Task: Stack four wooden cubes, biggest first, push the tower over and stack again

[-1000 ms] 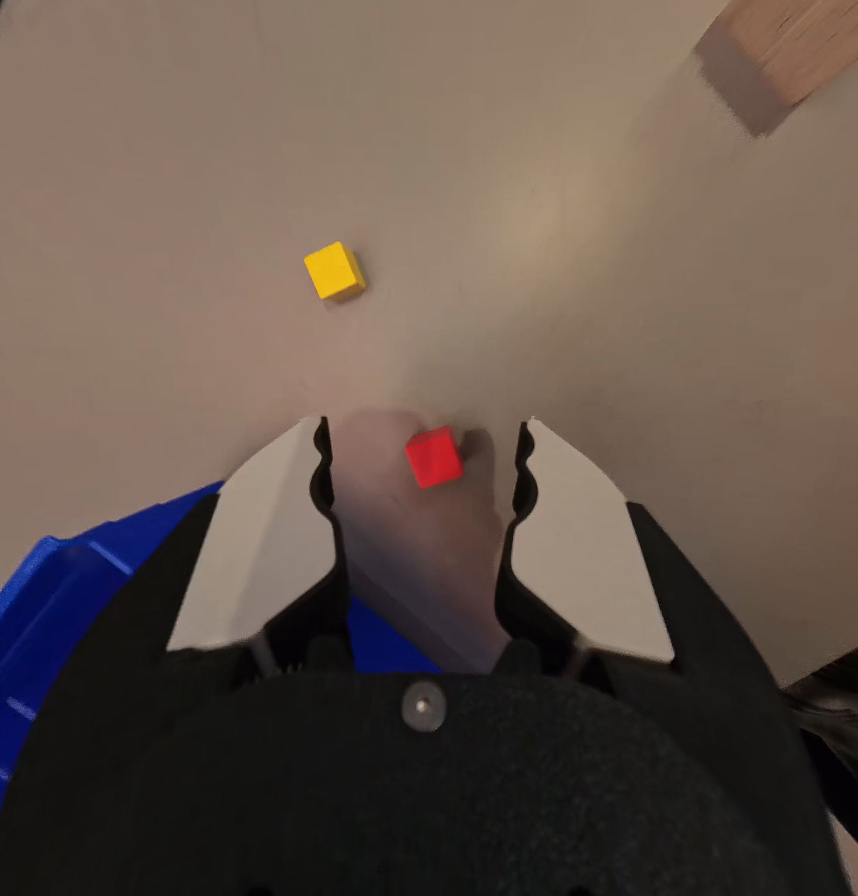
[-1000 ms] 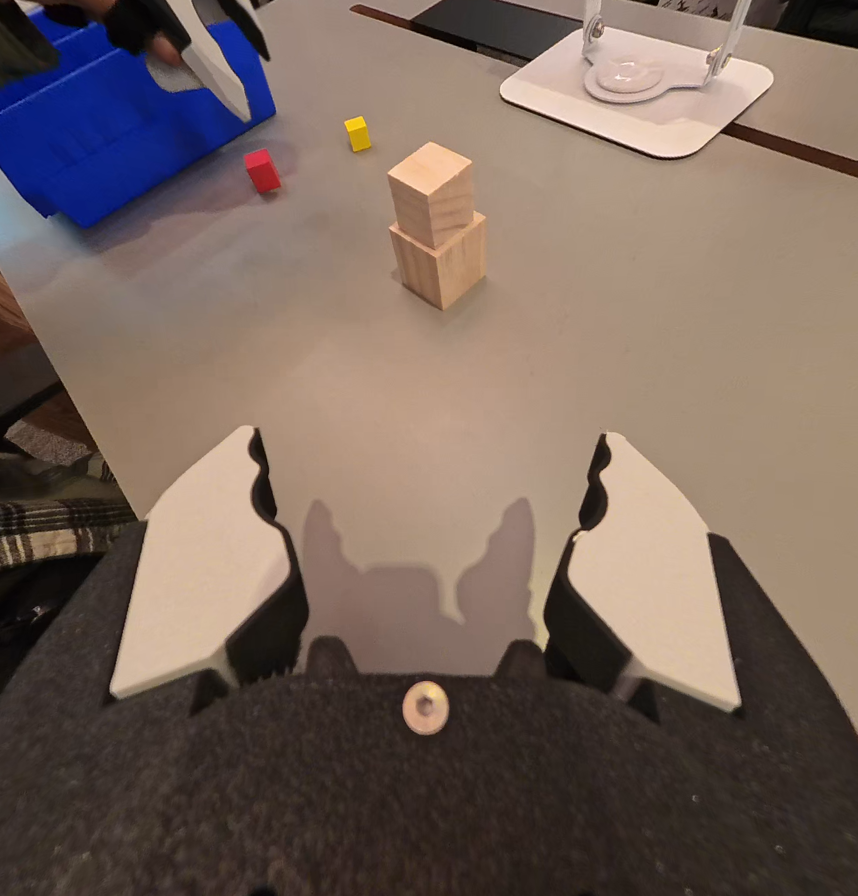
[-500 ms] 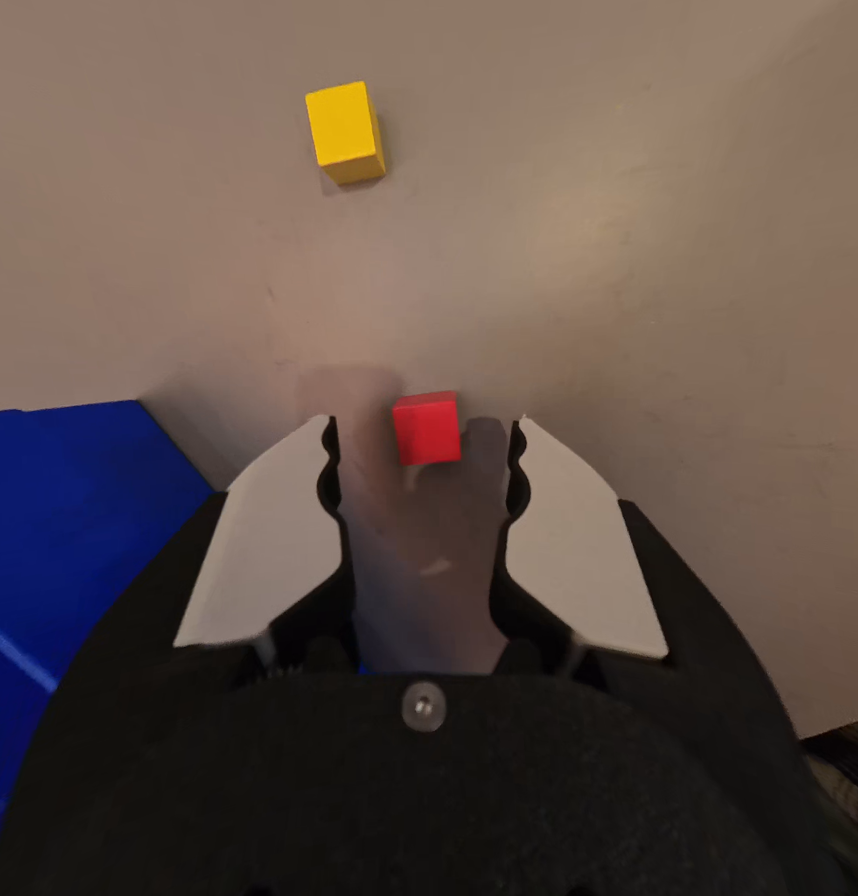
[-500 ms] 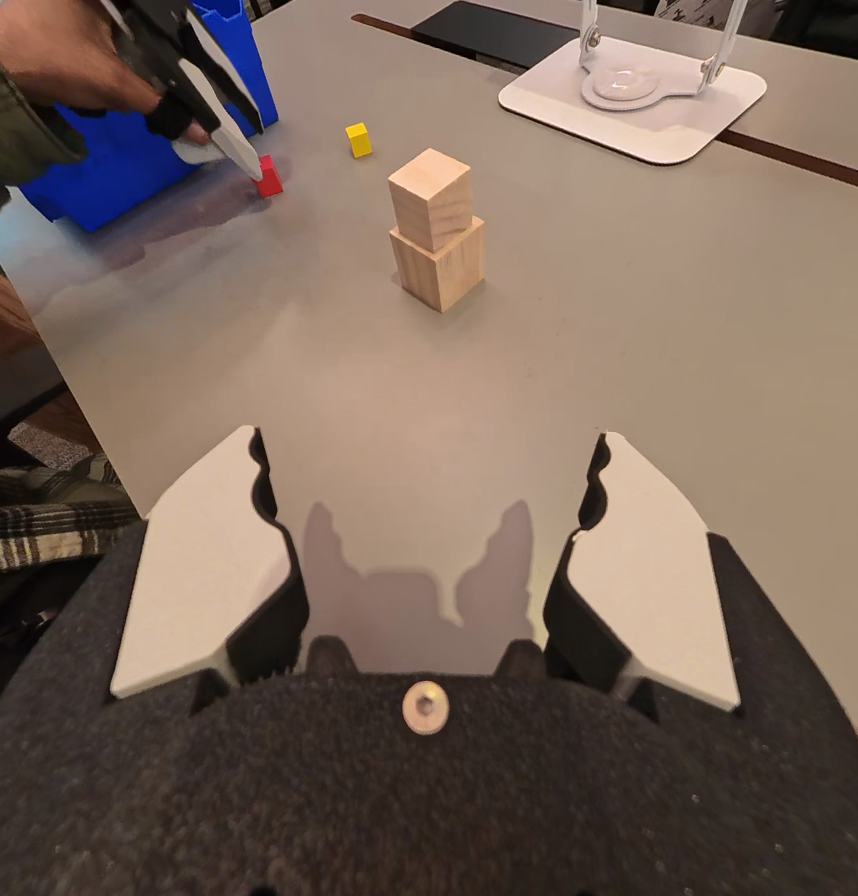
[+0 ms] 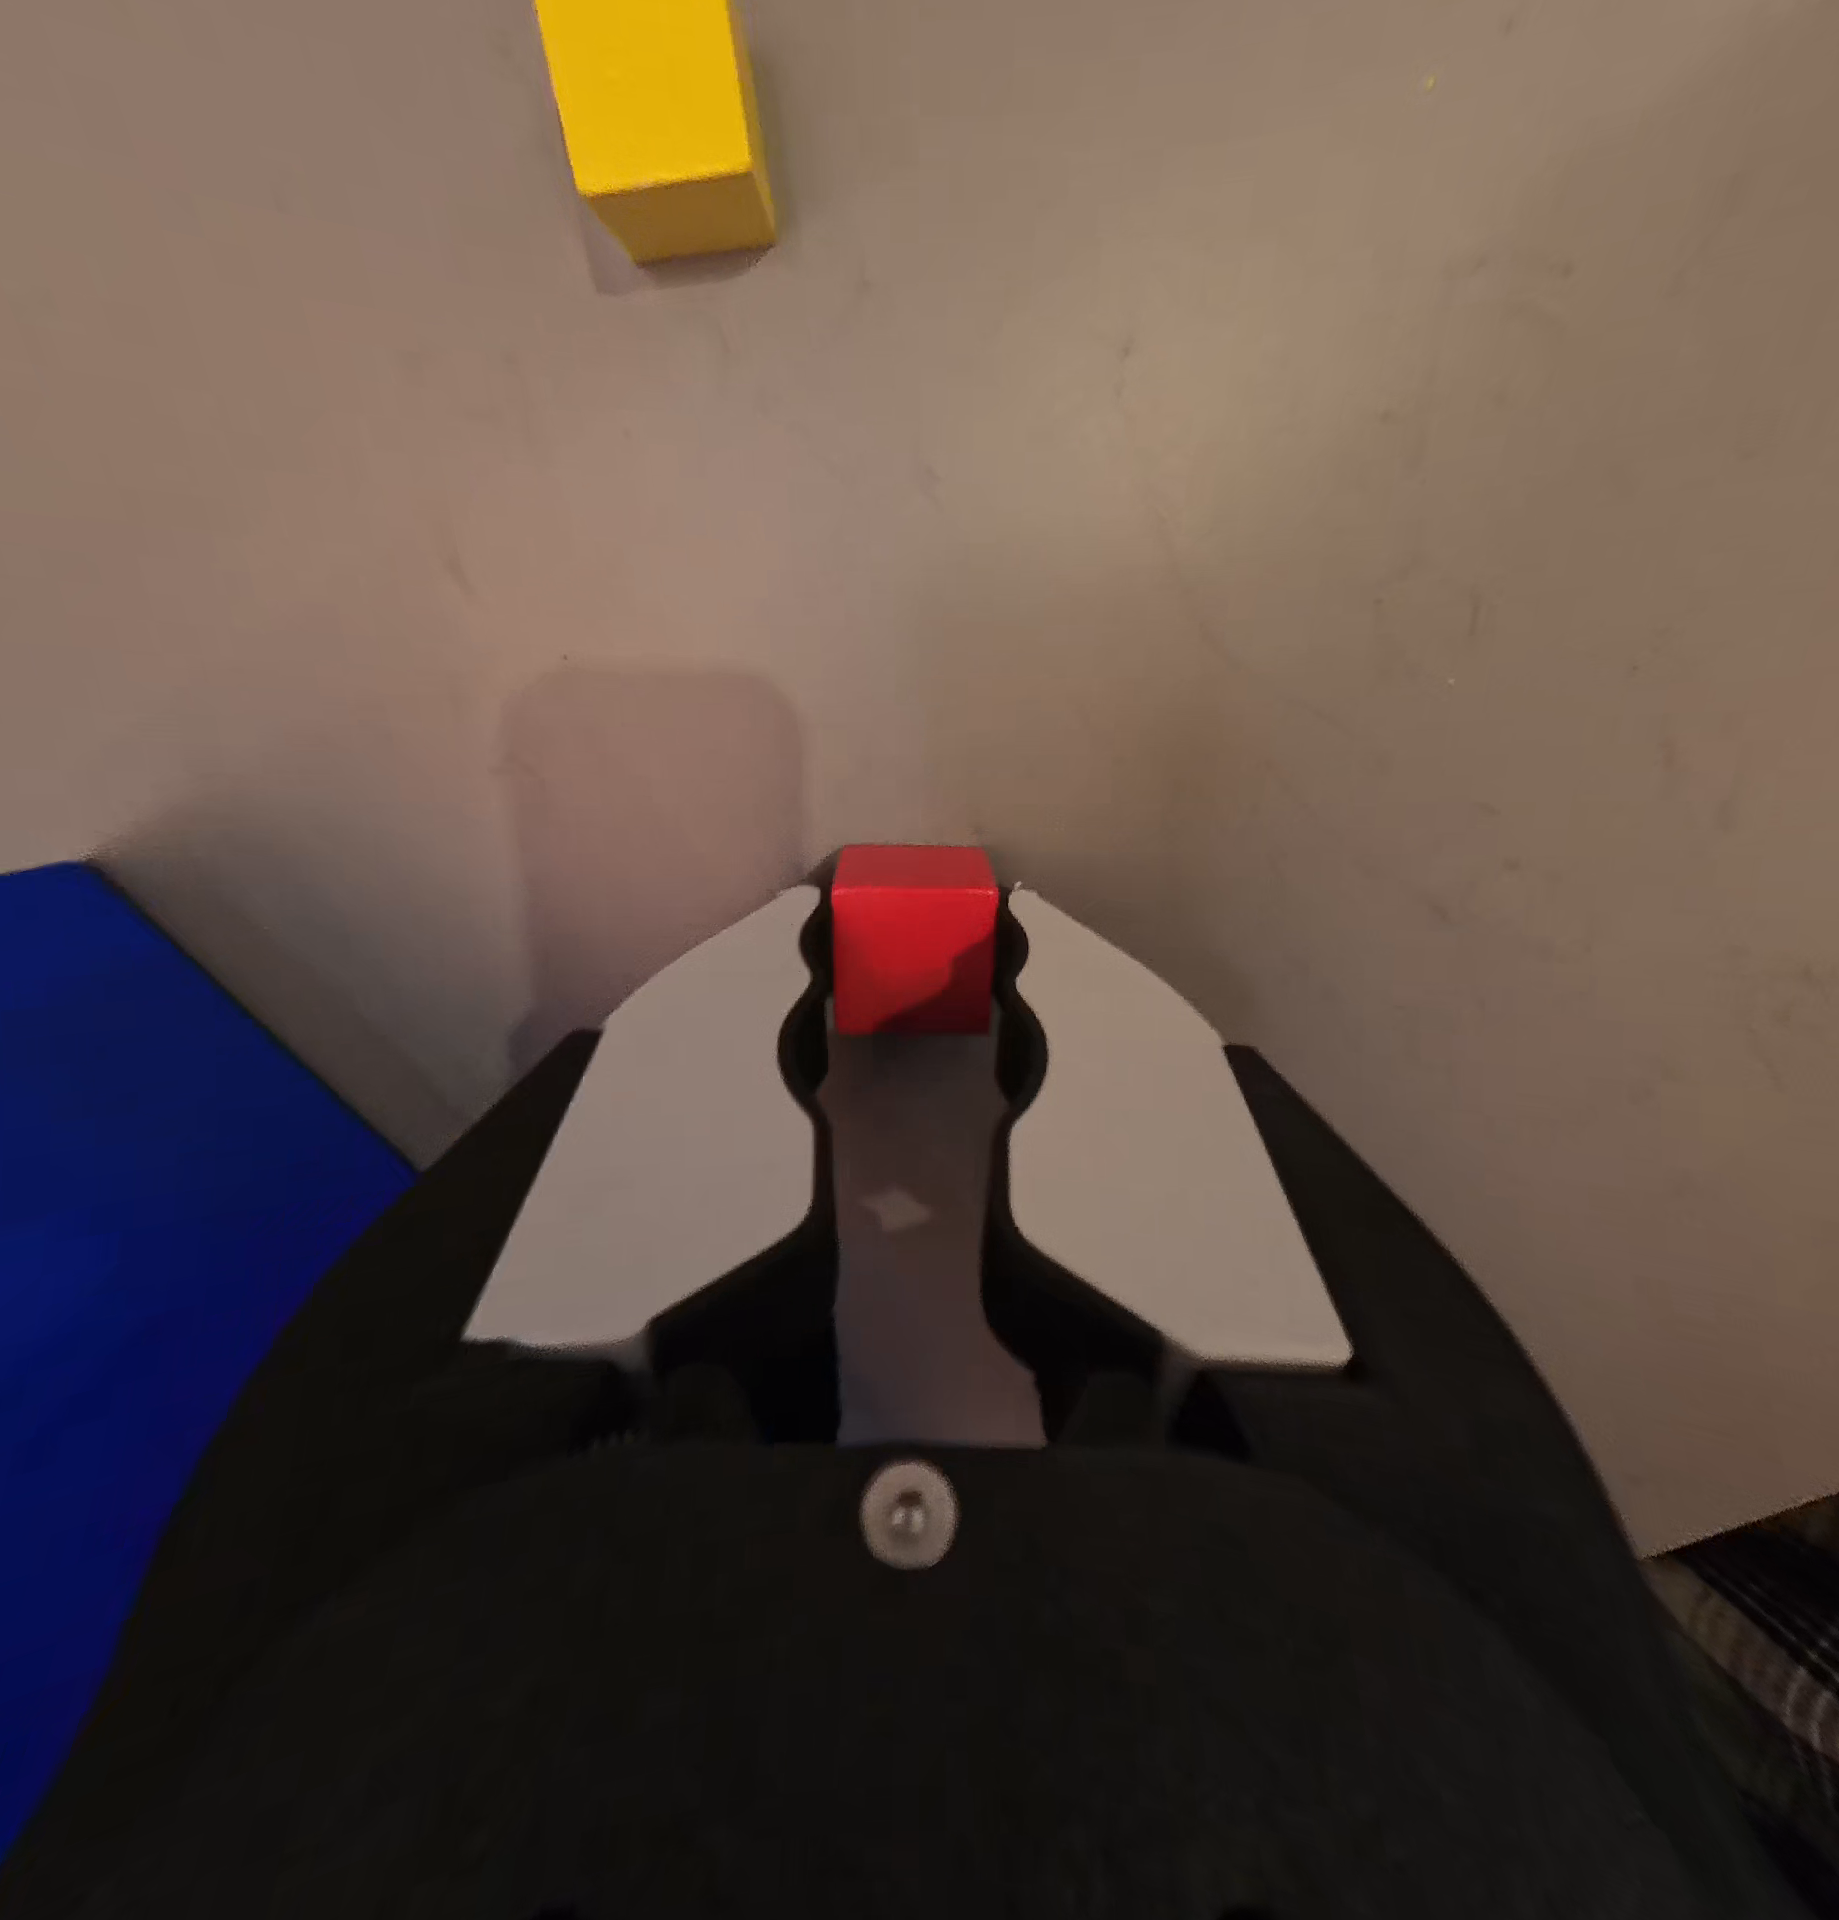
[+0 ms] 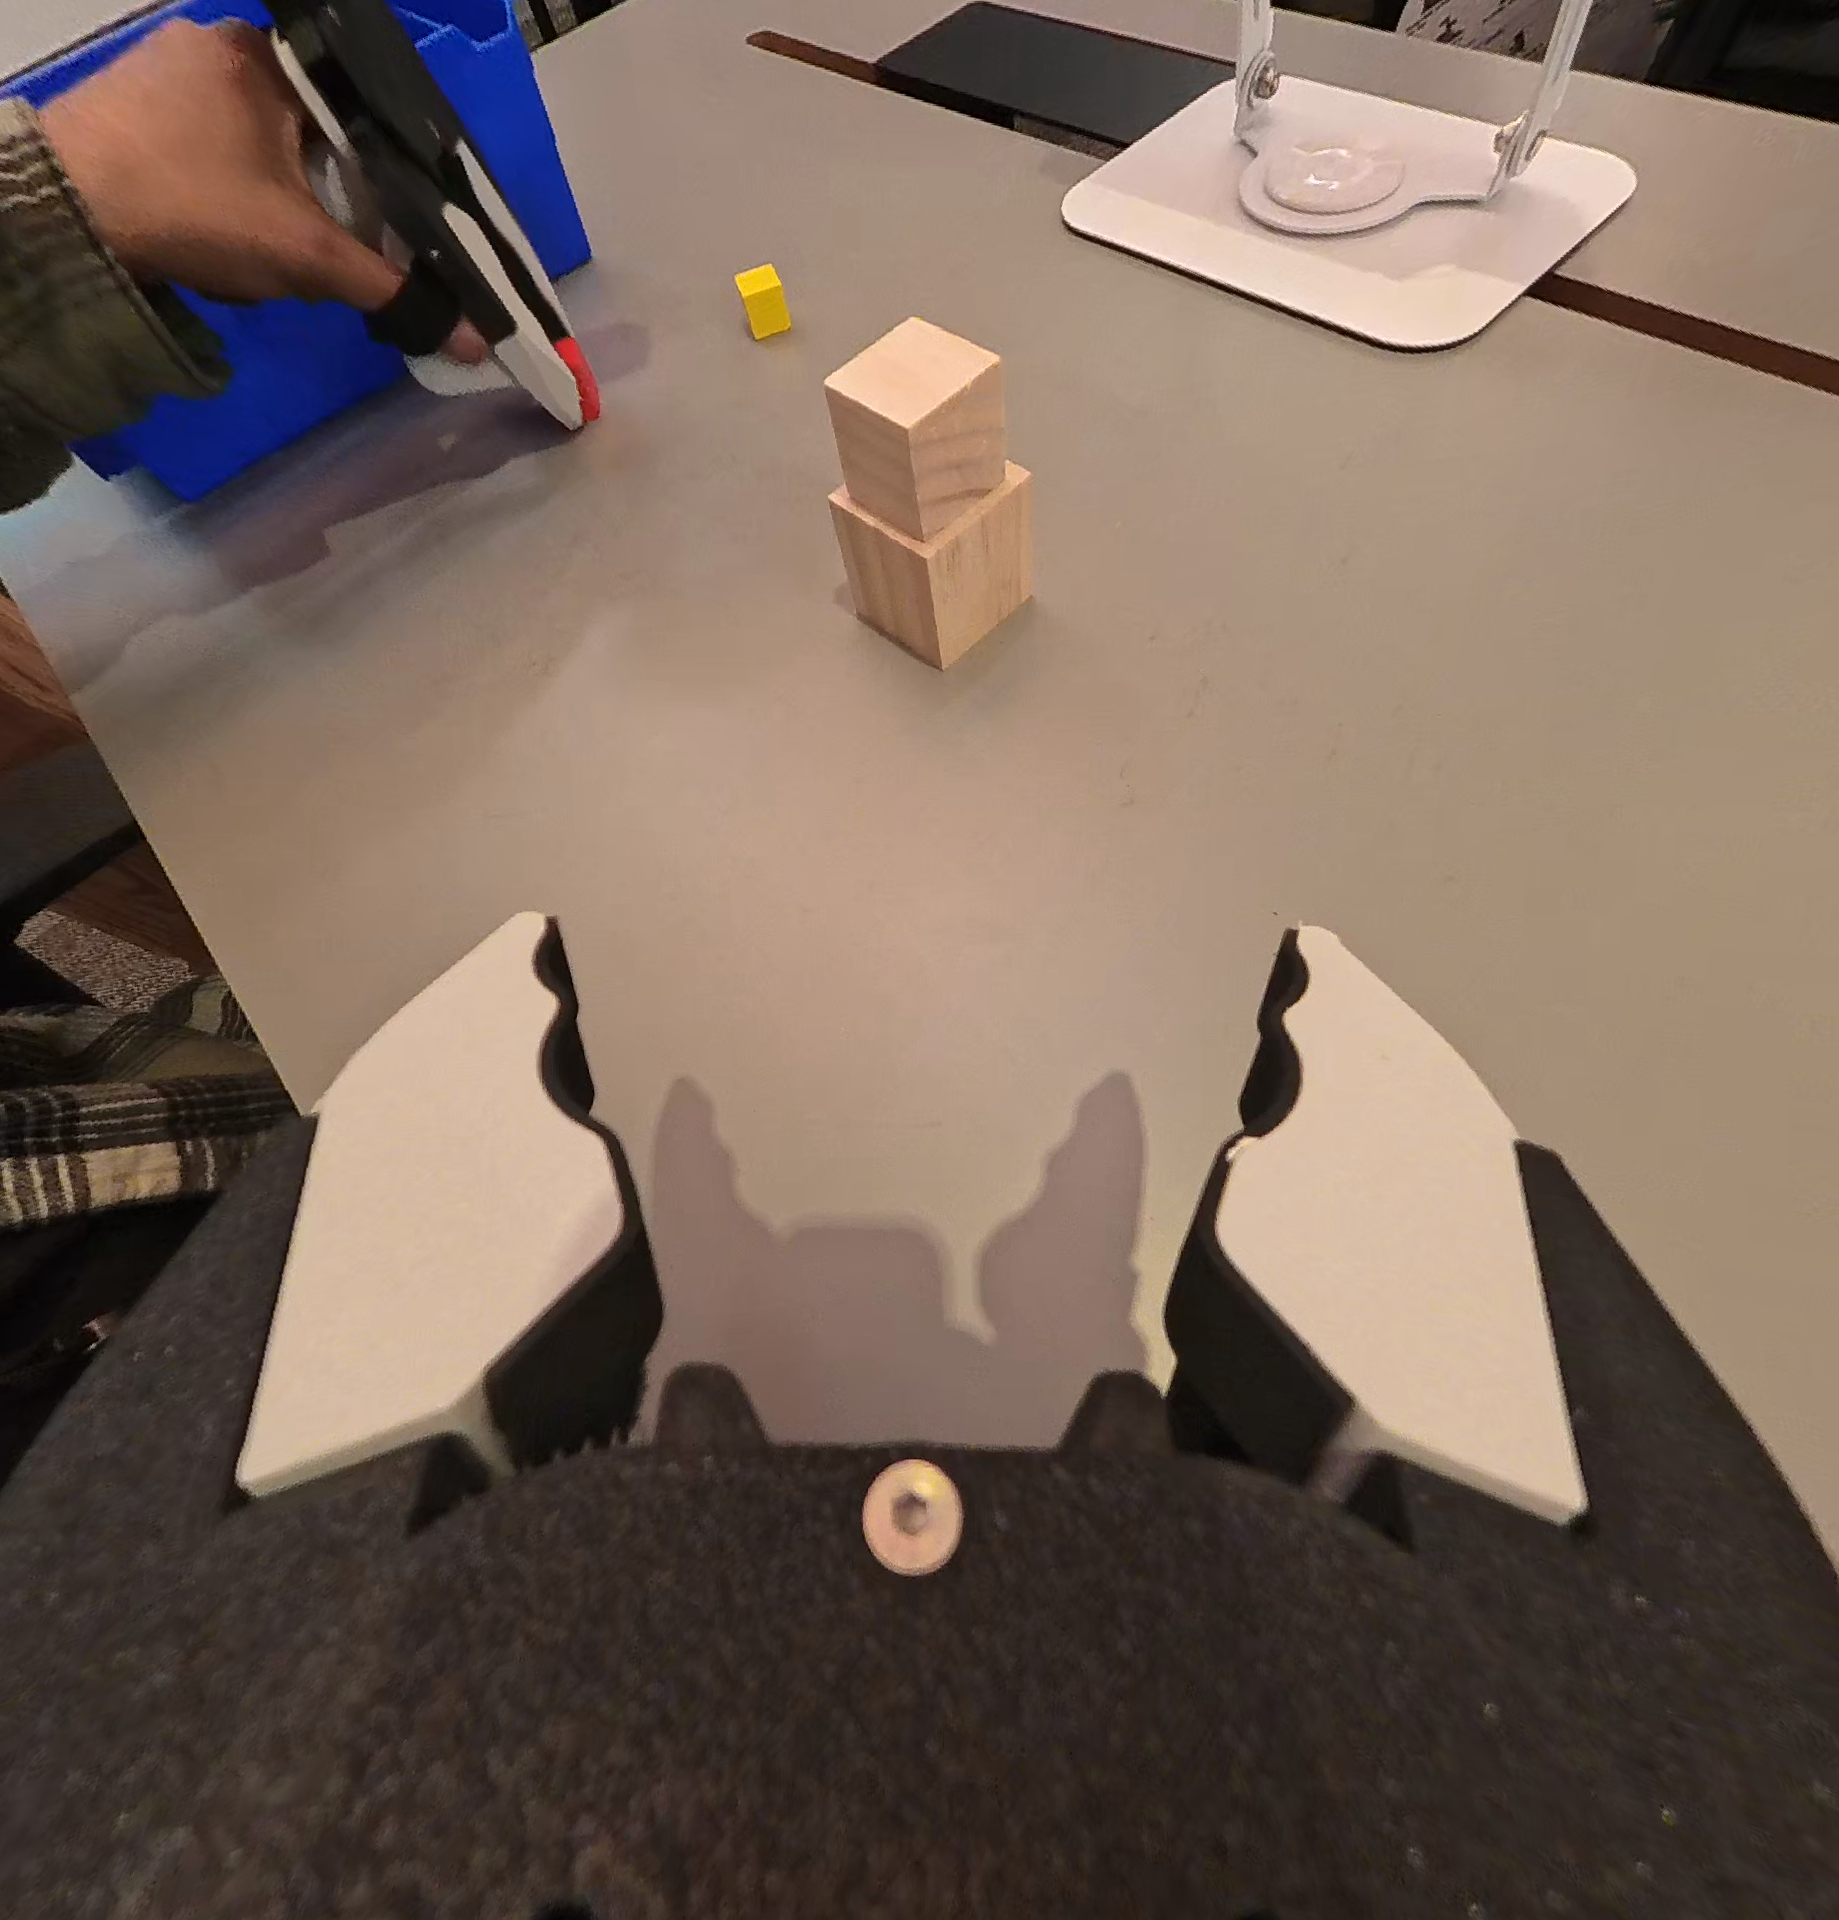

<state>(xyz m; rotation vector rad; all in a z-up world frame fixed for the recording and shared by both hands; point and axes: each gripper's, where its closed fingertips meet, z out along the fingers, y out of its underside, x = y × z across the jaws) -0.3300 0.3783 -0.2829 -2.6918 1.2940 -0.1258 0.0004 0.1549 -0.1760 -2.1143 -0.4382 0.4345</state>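
Note:
A small red cube sits between the tips of my left gripper, which is shut on it at table level. The red cube also shows in the right wrist view, at the tips of my left gripper. A small yellow cube lies ahead of it; it also shows in the right wrist view. Two plain wooden cubes stand stacked mid-table: the larger one below, the smaller one on top, turned a little. My right gripper is open and empty, well short of the stack.
A blue bin stands at the table's left edge, behind the left gripper; it also shows in the left wrist view. A white stand base and a black flat panel lie at the far side. The table edge runs along the left.
My left gripper came down onto the red cube and closed on it. The yellow cube now looks nearer in the left wrist view. The right gripper has barely moved.

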